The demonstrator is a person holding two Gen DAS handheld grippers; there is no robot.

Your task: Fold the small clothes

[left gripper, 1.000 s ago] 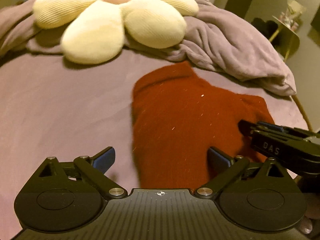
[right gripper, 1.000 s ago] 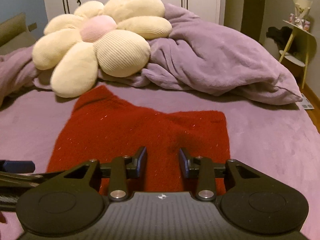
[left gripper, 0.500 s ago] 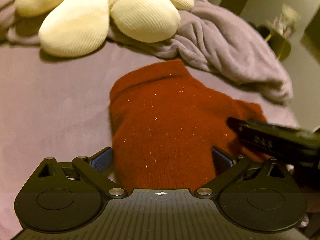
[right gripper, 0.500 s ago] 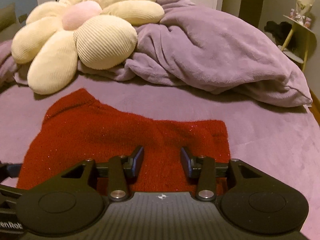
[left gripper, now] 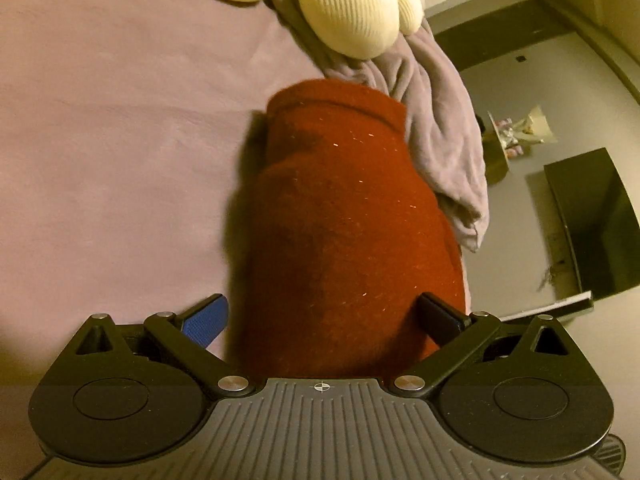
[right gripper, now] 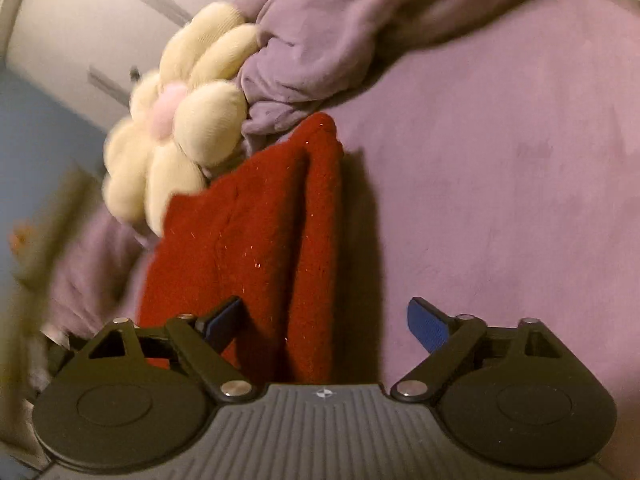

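Observation:
A dark red knitted garment (left gripper: pixel 344 220) lies on the purple bed, folded into a narrow strip. In the left wrist view it runs away from my left gripper (left gripper: pixel 324 320), whose jaws stand wide open on either side of its near end. In the right wrist view the garment (right gripper: pixel 264 248) shows a lengthwise fold ridge and lies between the open jaws of my right gripper (right gripper: pixel 326 320), more toward the left finger. Neither gripper holds anything.
A cream flower-shaped cushion (left gripper: pixel 344 4) (right gripper: pixel 176 136) and a crumpled purple blanket (left gripper: pixel 440 132) (right gripper: pixel 320 48) lie past the garment's far end. The purple sheet (left gripper: pixel 100 140) (right gripper: pixel 500 180) spreads beside it. The bed edge, the floor and a dark panel (left gripper: pixel 592 220) are at right.
Both cameras have tilted and swung sharply. The red garment, flat and wide before, is now narrower with a lengthwise fold. The right gripper's jaws have opened wider.

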